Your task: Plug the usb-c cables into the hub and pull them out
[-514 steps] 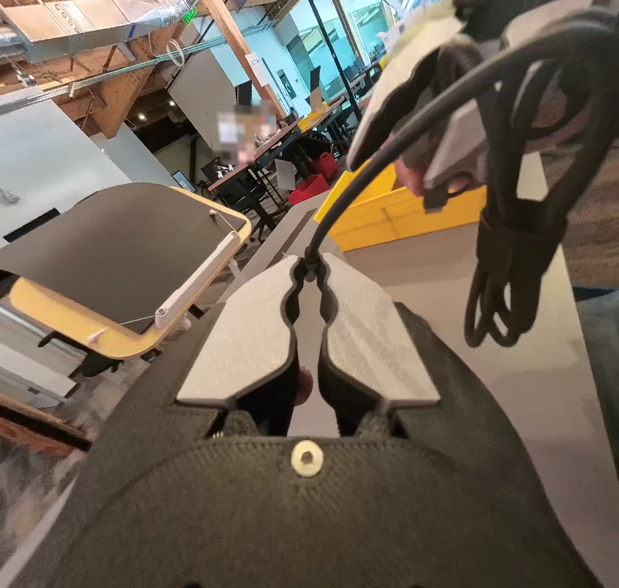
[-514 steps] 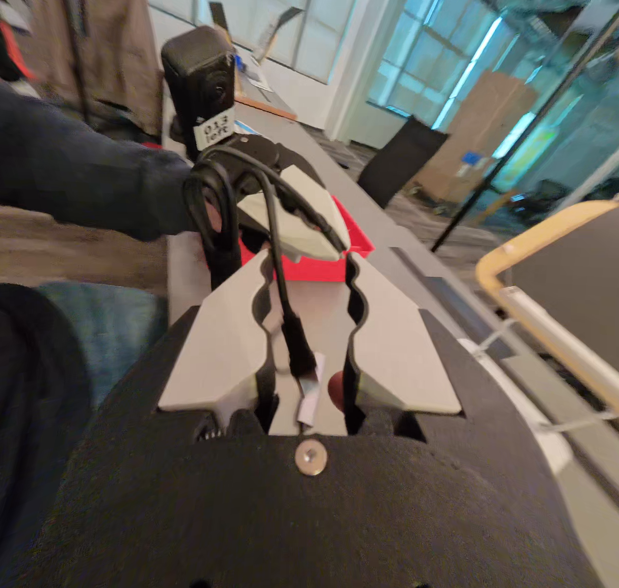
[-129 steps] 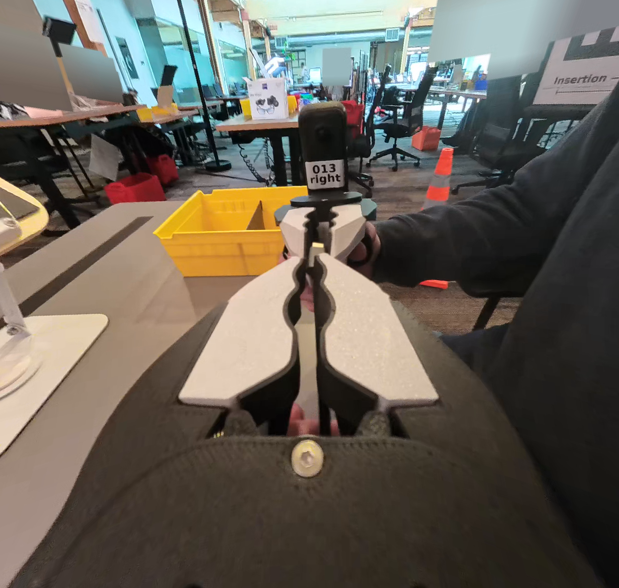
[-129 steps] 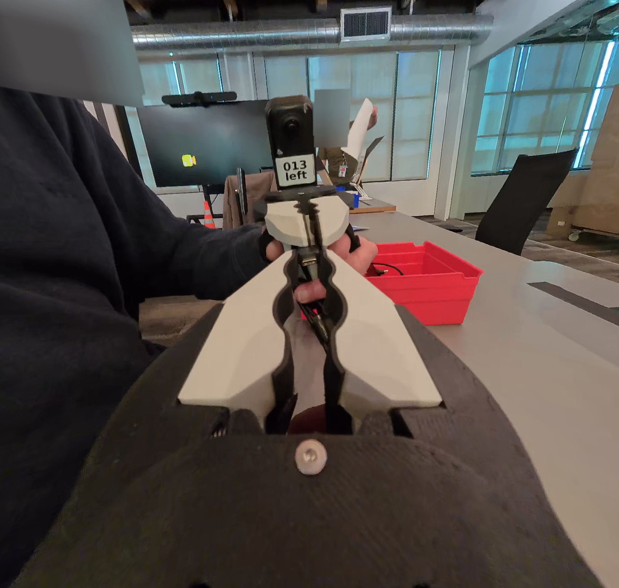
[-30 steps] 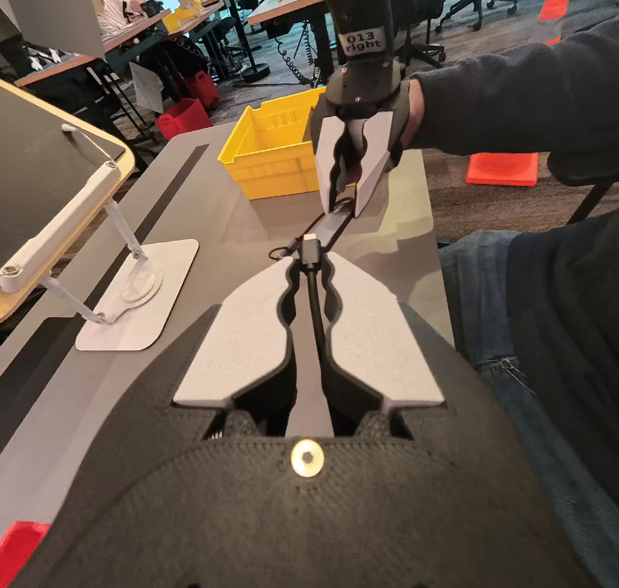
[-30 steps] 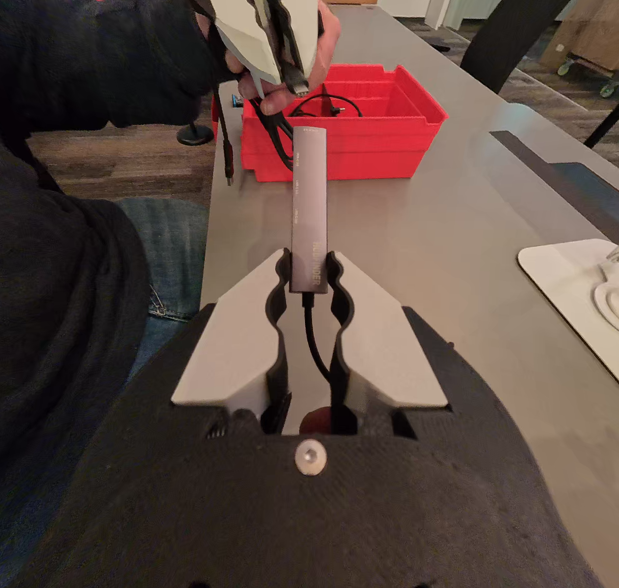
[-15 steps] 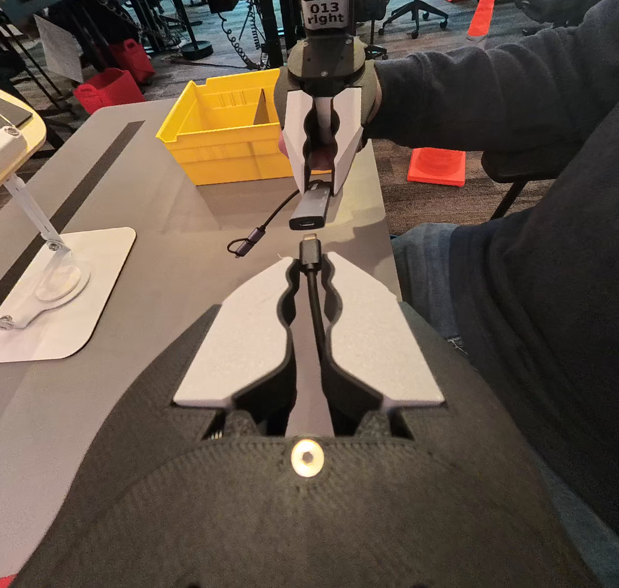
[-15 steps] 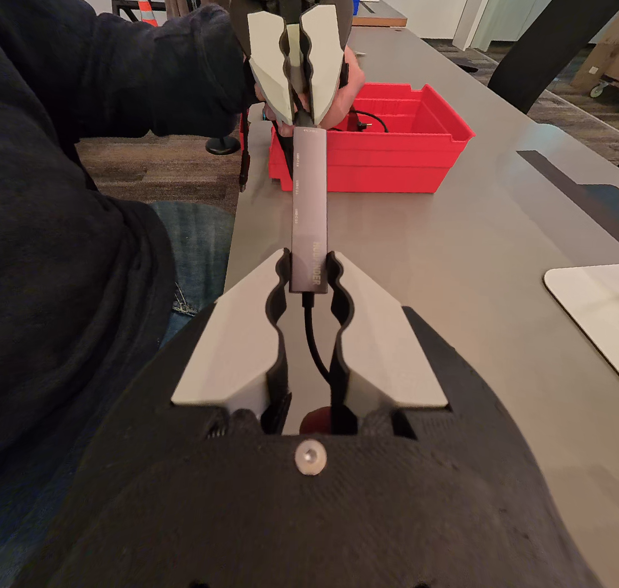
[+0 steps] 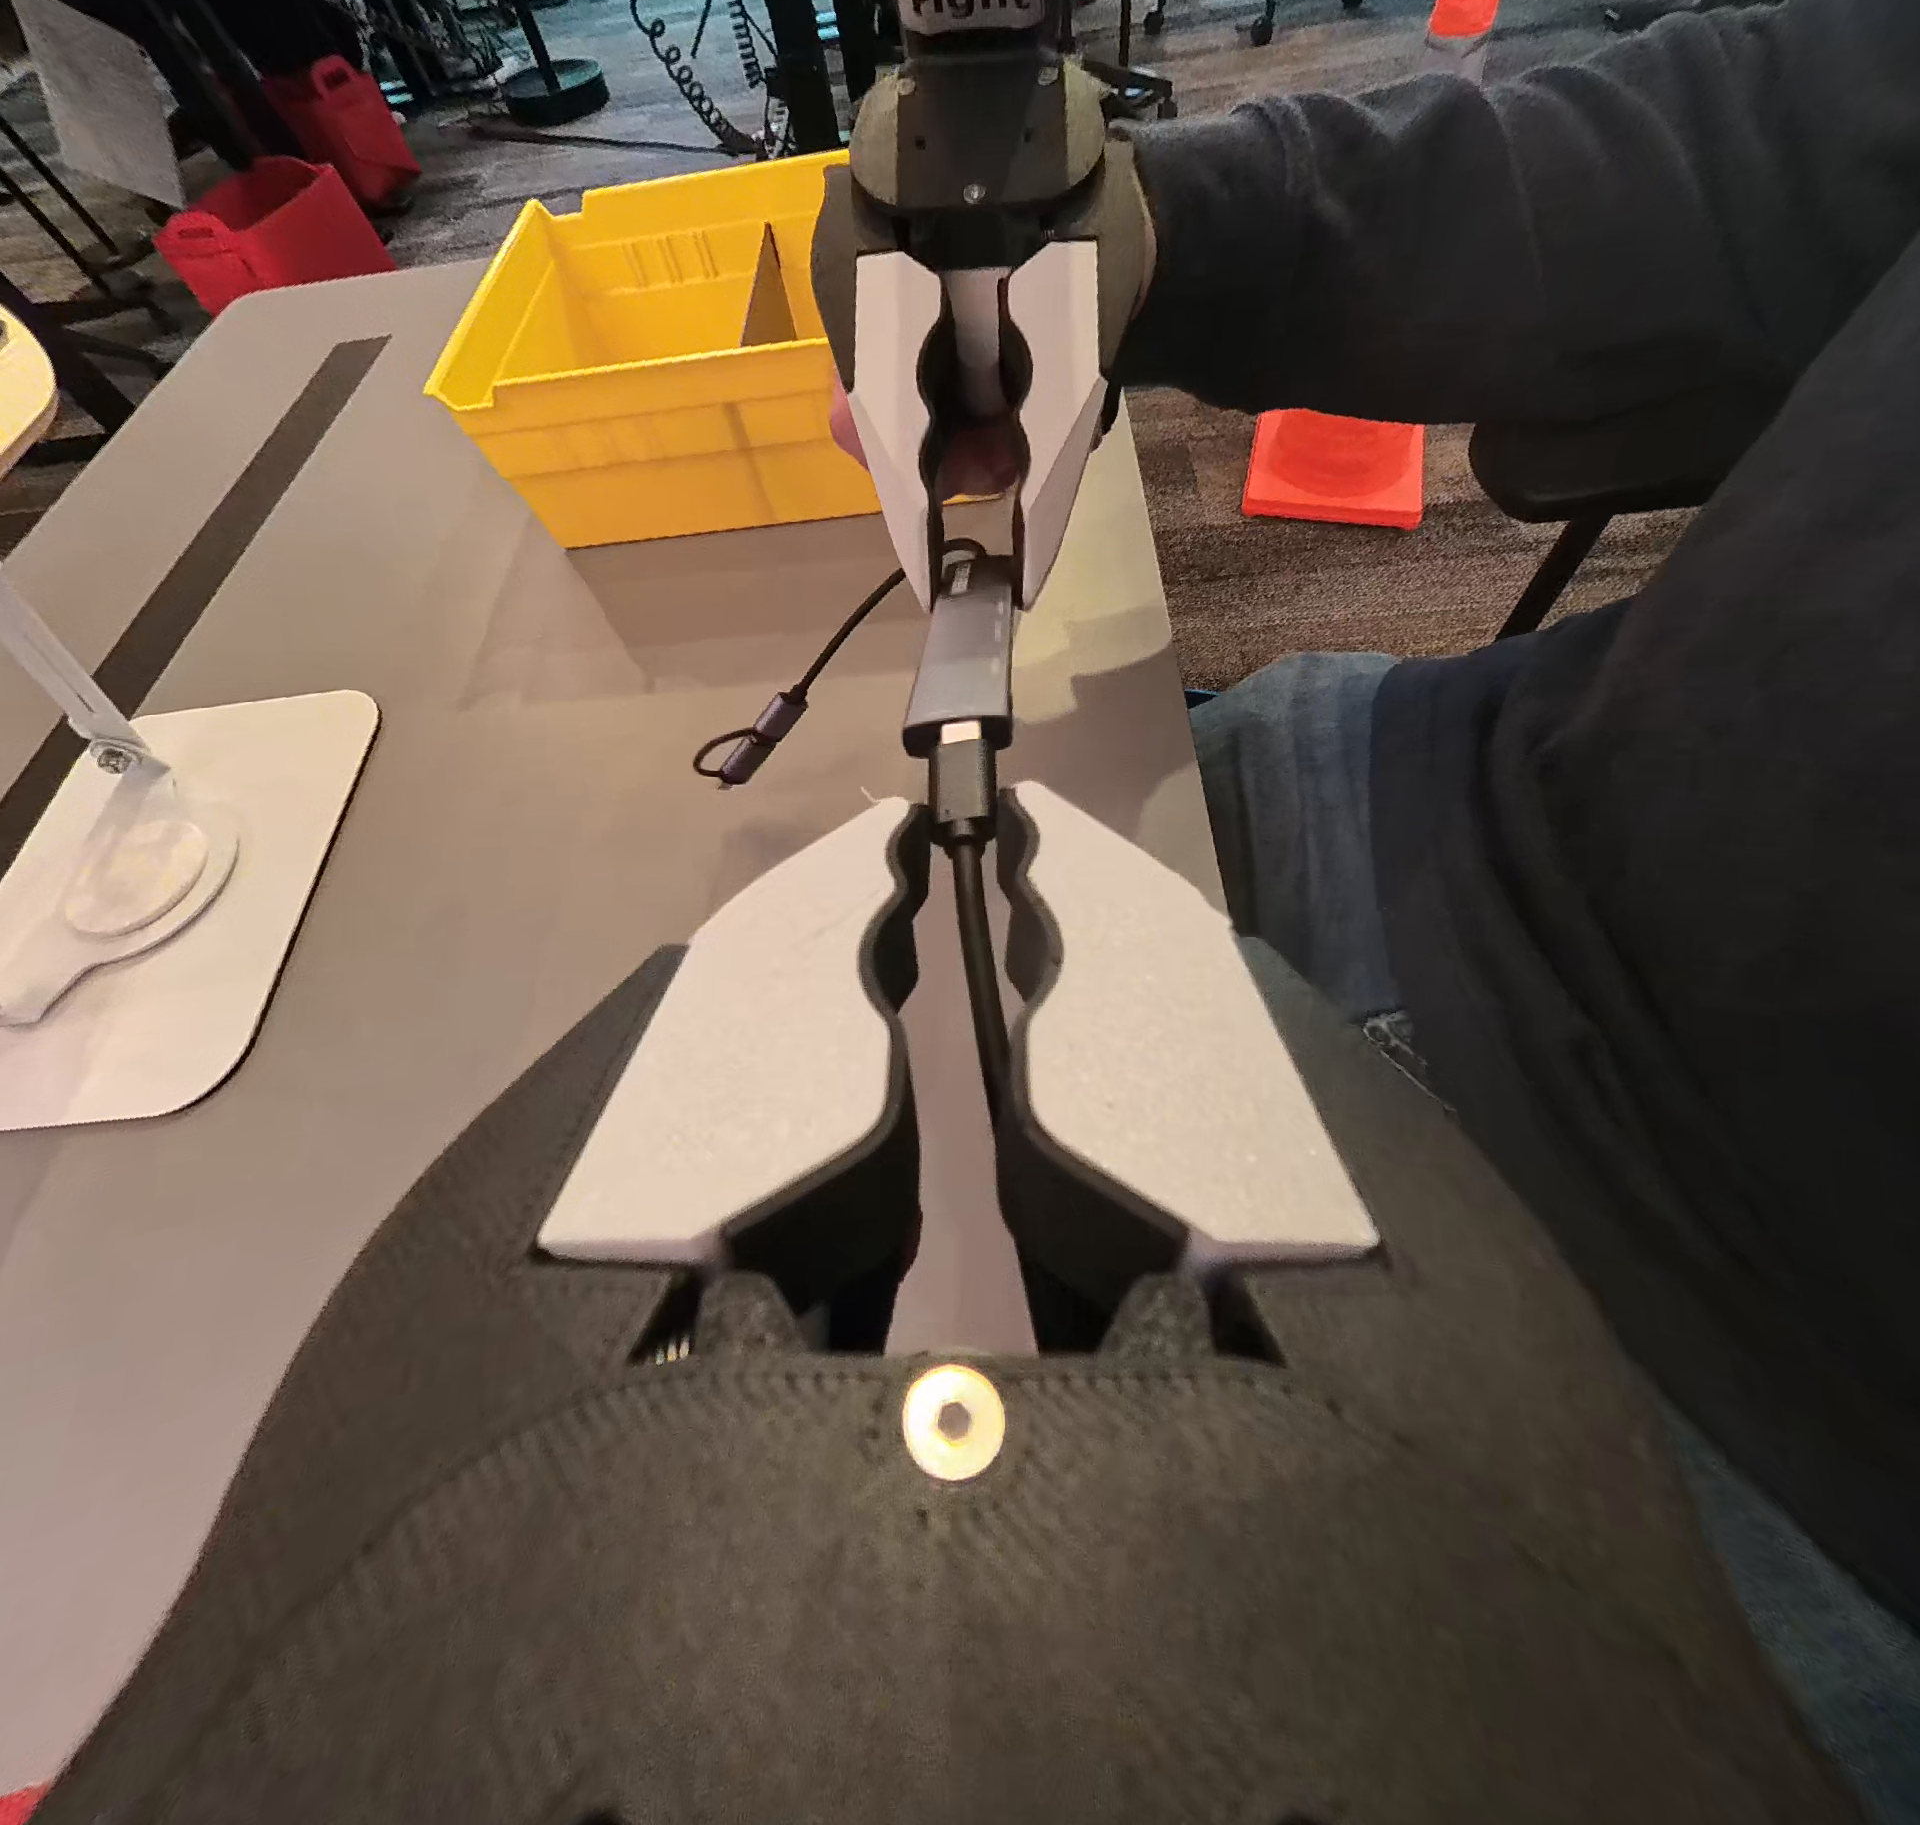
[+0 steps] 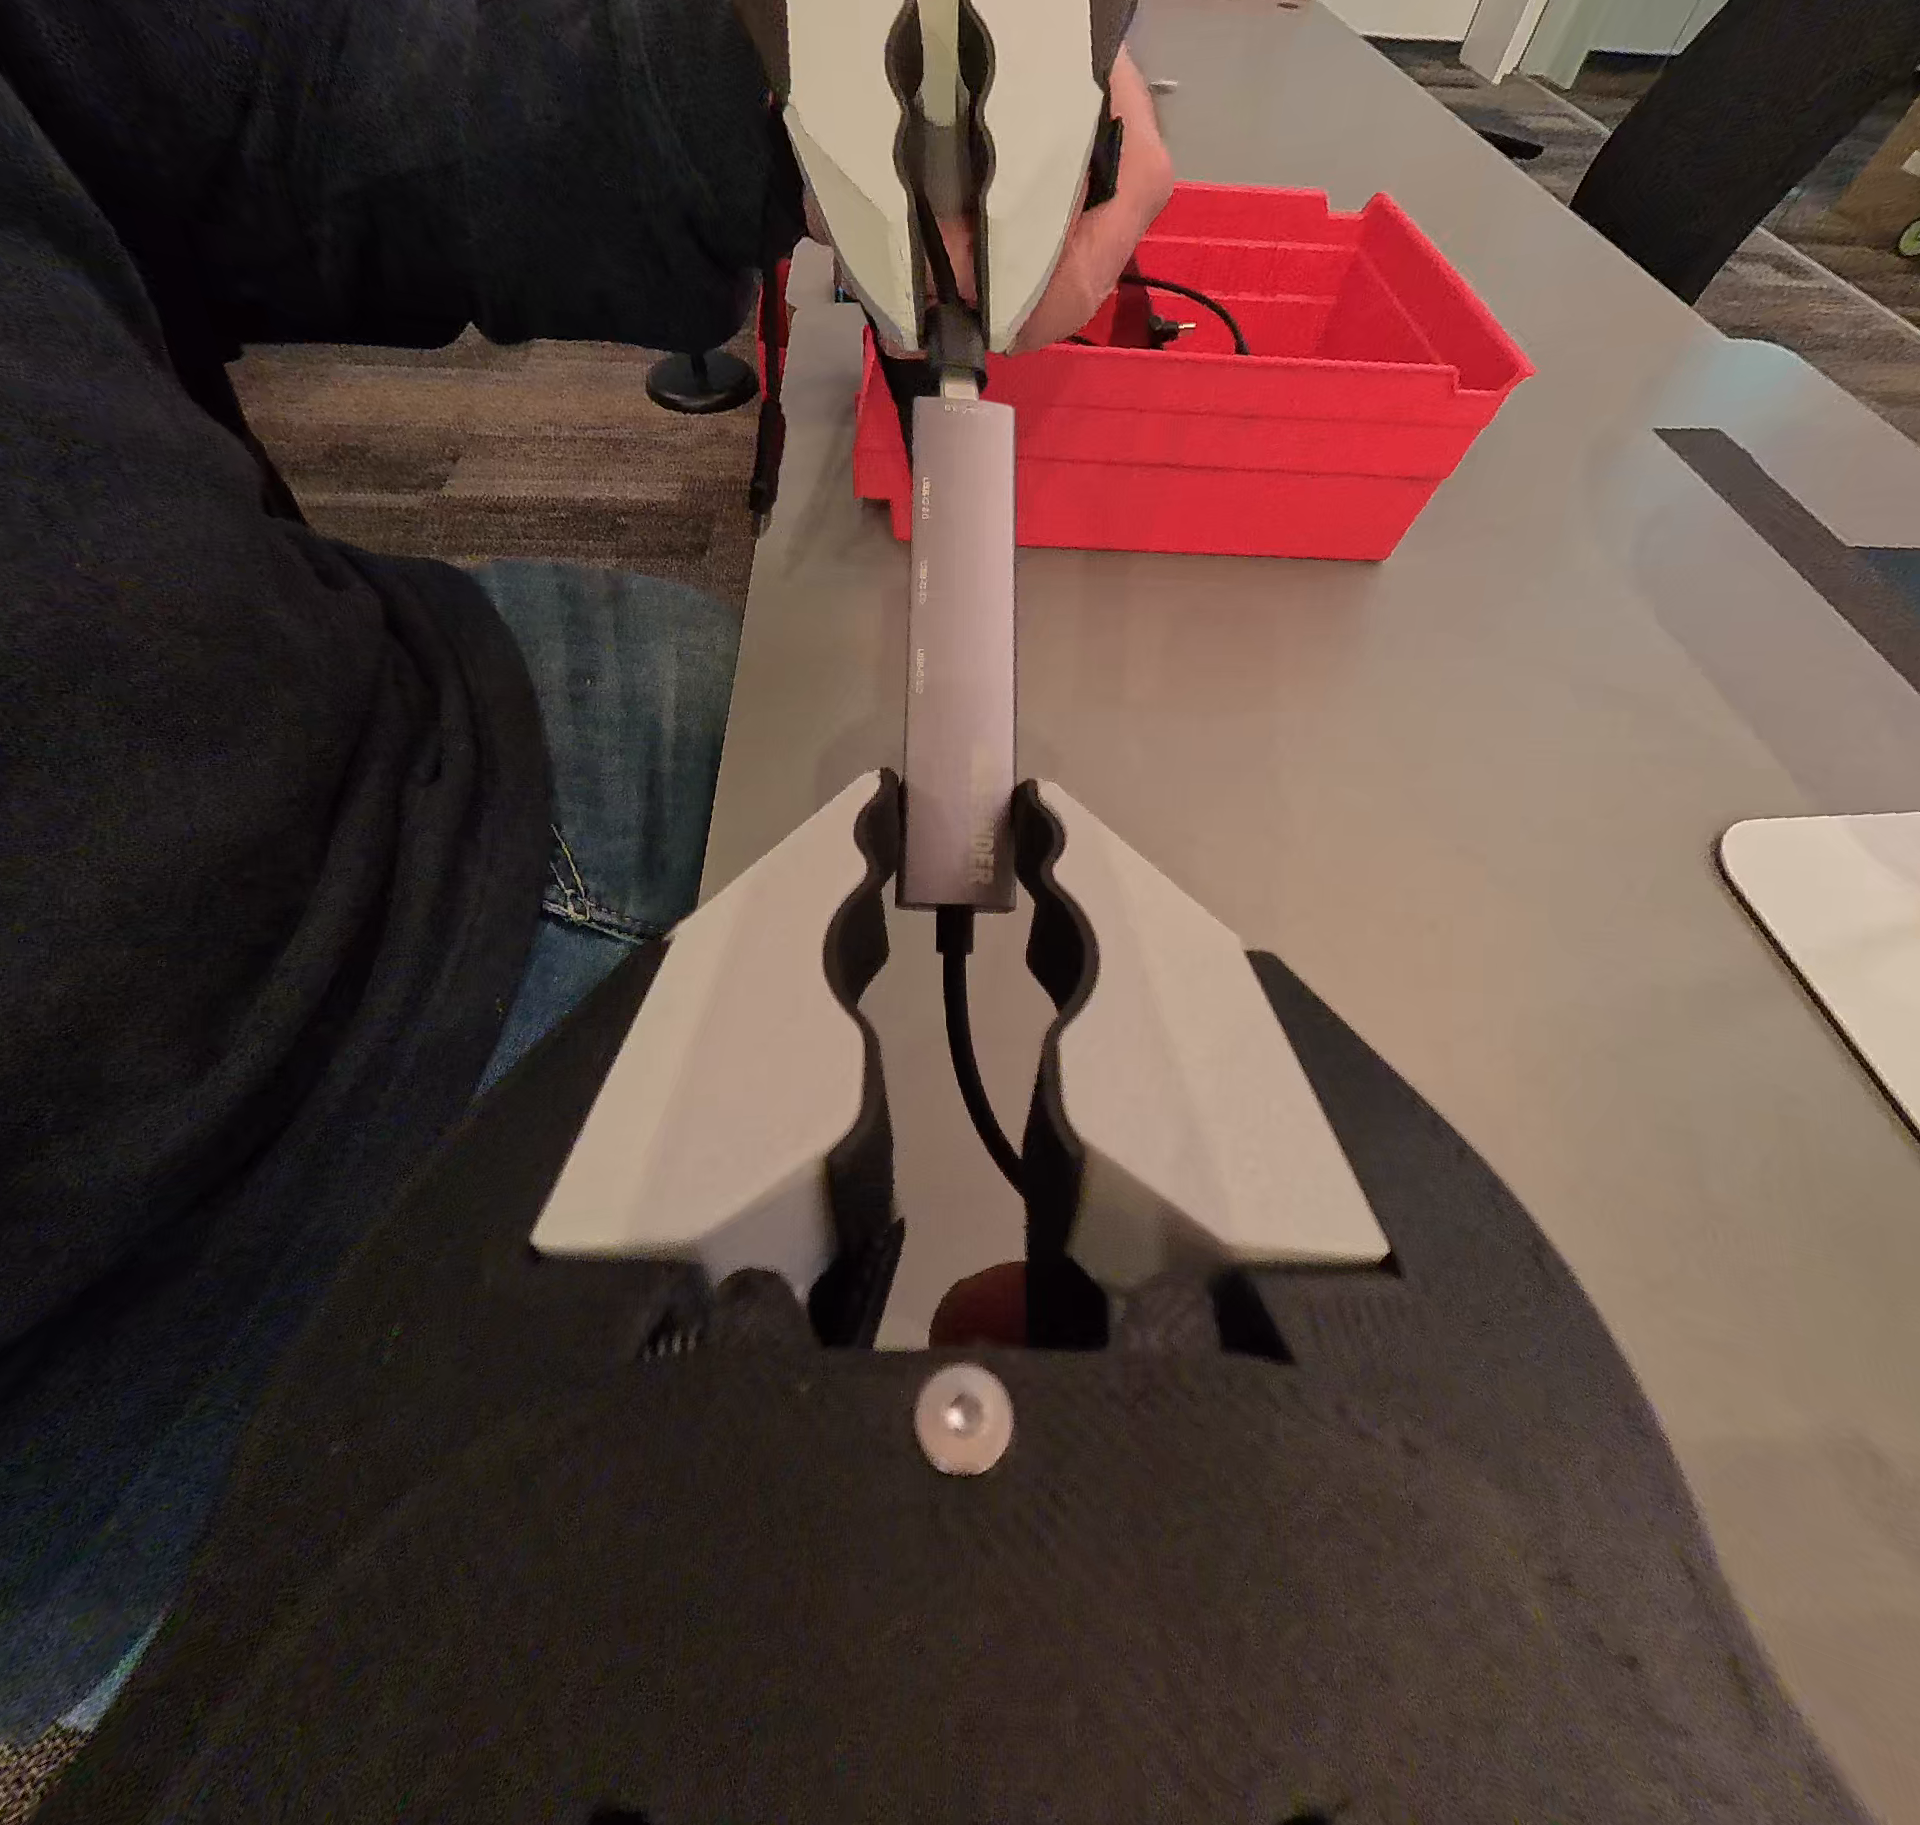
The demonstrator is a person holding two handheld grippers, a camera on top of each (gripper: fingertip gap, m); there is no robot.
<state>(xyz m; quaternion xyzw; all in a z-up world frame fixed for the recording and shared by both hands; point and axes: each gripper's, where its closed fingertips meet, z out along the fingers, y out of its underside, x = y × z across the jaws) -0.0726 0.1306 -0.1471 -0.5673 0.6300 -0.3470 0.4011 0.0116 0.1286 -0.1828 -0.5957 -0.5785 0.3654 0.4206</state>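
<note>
the left claw [image 9: 961, 819], centre frame, is clenched on a black cable [image 9: 982, 954], its plug tip in the hub's [image 9: 961, 658] end port. the right claw [image 10: 956, 799] grips the hub's other end above the tabletop [image 10: 1351, 736].

The two grippers face each other tip to tip over the near edge of the grey table [image 9: 436, 570], the grey hub [image 10: 958, 632] and the black USB-C plug [image 9: 961, 776] filling the line between them. Bare tabletop lies open to the far side of that line, bounded by the yellow bin [image 9: 665, 404] at one end, the red bin [image 10: 1195, 425] at the other and the white stand base [image 9: 156, 902] further in. On the near side the person's dark sleeves [image 9: 1507, 248] and lap close off the way
</note>
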